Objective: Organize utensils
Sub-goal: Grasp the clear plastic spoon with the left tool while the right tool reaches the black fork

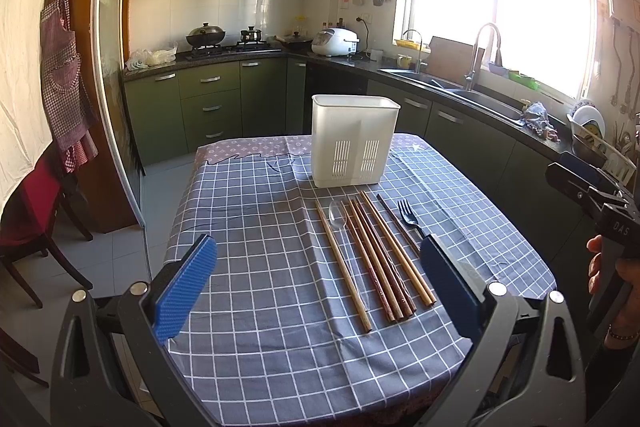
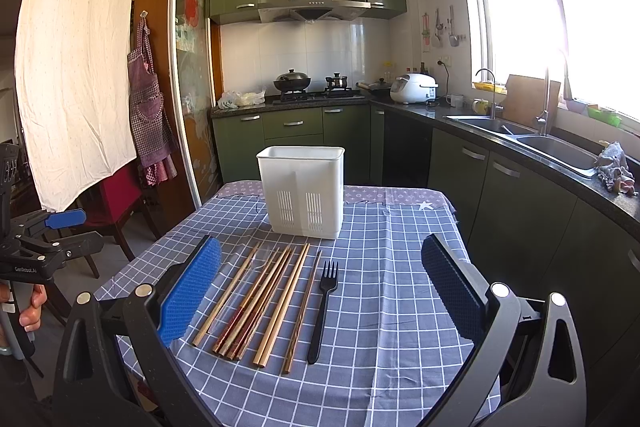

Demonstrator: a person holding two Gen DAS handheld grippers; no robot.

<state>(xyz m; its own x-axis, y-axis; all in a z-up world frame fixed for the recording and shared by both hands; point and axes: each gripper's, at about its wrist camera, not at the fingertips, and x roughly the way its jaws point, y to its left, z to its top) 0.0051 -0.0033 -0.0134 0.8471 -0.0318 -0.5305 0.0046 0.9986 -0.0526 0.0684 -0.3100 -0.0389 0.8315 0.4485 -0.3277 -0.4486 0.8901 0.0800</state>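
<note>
Since nothing is picked up yet, I read the step in hand as the first grab; both grippers hover over the near edge of the table (image 2: 400, 307), jaws spread wide, holding nothing. The left gripper (image 1: 320, 291) frames the chopsticks (image 1: 376, 255); the right gripper (image 2: 320, 295) sits over the black fork (image 2: 325, 303). All utensils lie in a row on the checked cloth, handles toward me, just in front of the white holder (image 2: 302, 191), which stands upright near the far edge.

I'd start with the fork: it lies slightly apart at the right end of the row, so the pads can close across the handle without dragging a chopstick; come down low, pinch mid-handle, lift clear, then drop it tines up into one side of the holder.

Hard to see: the clear spoon (image 1: 338, 217) is nearly invisible against the cloth, and in the right view I can only guess at it; the chopsticks touch each other, so the count is uncertain; the holder's inside and any divider are hidden behind its wall; the left pad cuts off the fork's handle in the left view.
</note>
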